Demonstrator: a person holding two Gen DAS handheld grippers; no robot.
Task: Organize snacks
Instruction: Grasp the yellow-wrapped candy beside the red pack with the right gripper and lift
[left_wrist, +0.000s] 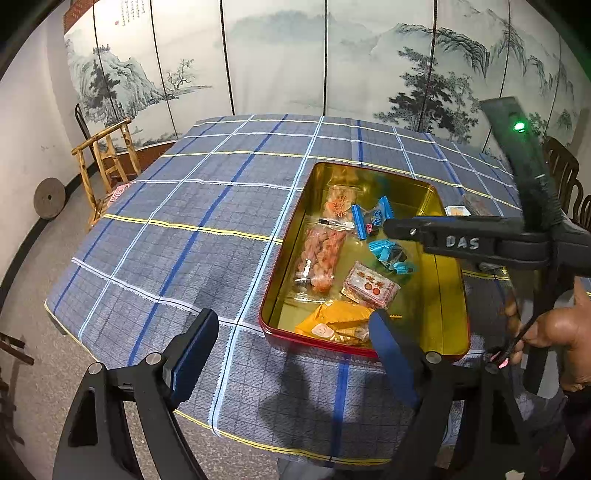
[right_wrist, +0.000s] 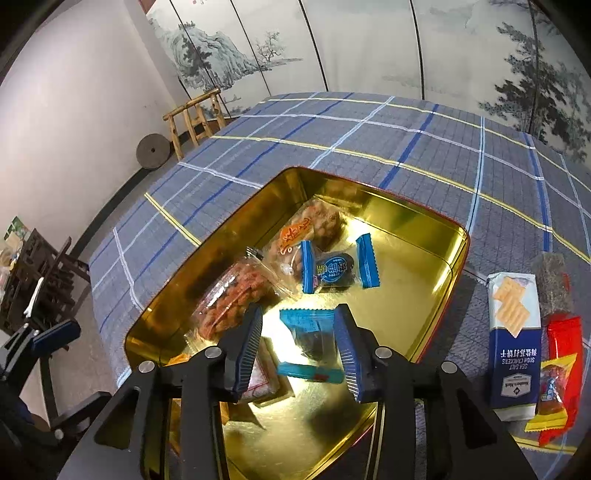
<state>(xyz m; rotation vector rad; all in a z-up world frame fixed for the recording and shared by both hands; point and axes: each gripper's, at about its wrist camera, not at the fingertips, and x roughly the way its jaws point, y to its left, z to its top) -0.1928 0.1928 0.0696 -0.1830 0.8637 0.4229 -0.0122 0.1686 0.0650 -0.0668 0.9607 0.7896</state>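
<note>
A gold tin with a red rim (left_wrist: 448, 295) (right_wrist: 424, 236) sits on the plaid tablecloth and holds several snacks: two clear packs of orange snacks (left_wrist: 321, 254) (right_wrist: 229, 299), two blue-wrapped dark candies (left_wrist: 373, 218) (right_wrist: 336, 267), a pink-white pack (left_wrist: 371, 286) and a yellow pack (left_wrist: 340, 321). My right gripper (right_wrist: 299, 347) is open over the tin, its jaws either side of the nearer blue candy (right_wrist: 310, 343) lying on the tin floor; it also shows in the left wrist view (left_wrist: 386, 226). My left gripper (left_wrist: 291, 350) is open and empty at the tin's near left corner.
Right of the tin lie a soda cracker box (right_wrist: 513, 332), a dark bar (right_wrist: 552, 280), a red pack (right_wrist: 563, 358) and a yellow-edged candy (right_wrist: 552, 398). A wooden chair (left_wrist: 107, 162) and a stone wheel (left_wrist: 50, 197) stand left of the table. A painted screen stands behind.
</note>
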